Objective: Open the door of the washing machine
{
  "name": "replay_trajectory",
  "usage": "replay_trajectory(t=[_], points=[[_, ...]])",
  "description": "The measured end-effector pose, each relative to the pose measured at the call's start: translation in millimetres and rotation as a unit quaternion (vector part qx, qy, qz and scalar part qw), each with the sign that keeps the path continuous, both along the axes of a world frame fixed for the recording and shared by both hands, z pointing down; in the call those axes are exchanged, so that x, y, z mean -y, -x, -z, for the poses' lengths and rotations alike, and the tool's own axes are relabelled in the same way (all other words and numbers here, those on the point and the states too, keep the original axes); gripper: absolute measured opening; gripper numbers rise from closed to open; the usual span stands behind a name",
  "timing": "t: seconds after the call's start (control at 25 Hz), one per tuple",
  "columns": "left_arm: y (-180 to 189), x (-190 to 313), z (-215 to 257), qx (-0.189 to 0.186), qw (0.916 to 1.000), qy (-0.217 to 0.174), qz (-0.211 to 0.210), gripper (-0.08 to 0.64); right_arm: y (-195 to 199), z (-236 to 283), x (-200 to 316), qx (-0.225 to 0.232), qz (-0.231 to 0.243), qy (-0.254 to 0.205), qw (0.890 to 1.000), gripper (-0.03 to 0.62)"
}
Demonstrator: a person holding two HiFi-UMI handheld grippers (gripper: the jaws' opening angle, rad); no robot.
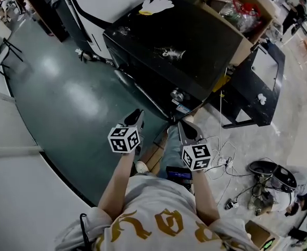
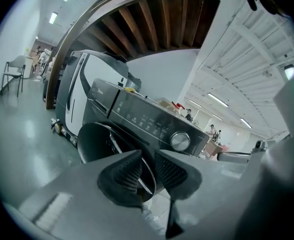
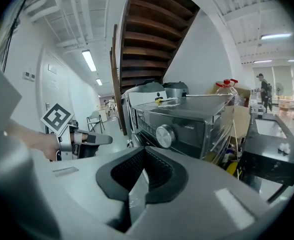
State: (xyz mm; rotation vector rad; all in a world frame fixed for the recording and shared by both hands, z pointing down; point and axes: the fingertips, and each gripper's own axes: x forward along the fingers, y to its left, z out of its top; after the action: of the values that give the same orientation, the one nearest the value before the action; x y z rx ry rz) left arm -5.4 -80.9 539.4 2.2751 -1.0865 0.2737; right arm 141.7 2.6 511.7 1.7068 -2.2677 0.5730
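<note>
Jaws of the left gripper (image 2: 147,159) stand slightly apart with nothing clamped. Through the narrow gap shows the shiny rim of the washing machine's door (image 2: 101,140), which lies beyond the tips. The person's left forearm (image 1: 117,182) is bare and stretched forward, and the marker cube rides on top of the gripper. The gripper points at the lower front of the machine and stops just short of it.

Beside it, the right gripper (image 3: 144,151) has its ribbed pads pressed together at the tips and holds nothing. The right forearm (image 1: 204,195) reaches forward alongside the left one, aimed at the same front face.

Ahead of both grippers stands the washing machine (image 1: 169,51), a dark front-loader with a glossy top, on the green floor (image 1: 65,98). Its round dark door sits low on the front, toward the left. I cannot tell whether it is latched or ajar. Above and to the right, the control panel carries a silver knob (image 2: 180,141). A cardboard box (image 1: 247,35) stands against the machine's right side.
</note>
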Motion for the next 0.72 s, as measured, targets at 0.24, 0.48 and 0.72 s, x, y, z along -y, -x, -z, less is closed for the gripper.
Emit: replay_trajectory(t=[0.24,0.48,0.72], points=[[-31.2,16.8,-34.2,0.014,0.9992,0.035,-0.016,0.081,-19.6,-19.7,4.8,-0.038,0.014,0.030,0.999,0.023],[-57.1,35.9,-68.4,0.031,0.9973,0.063,-0.021,0.093,-40.2,-40.8,4.3,-0.045,0.018,0.059,0.997,0.023],[-70.1,57.4,-103.8,0.050,0.9942,0.095,0.001,0.144,-62.1,-64.6,-1.5,-0.032,0.005,0.093,0.995,0.023]])
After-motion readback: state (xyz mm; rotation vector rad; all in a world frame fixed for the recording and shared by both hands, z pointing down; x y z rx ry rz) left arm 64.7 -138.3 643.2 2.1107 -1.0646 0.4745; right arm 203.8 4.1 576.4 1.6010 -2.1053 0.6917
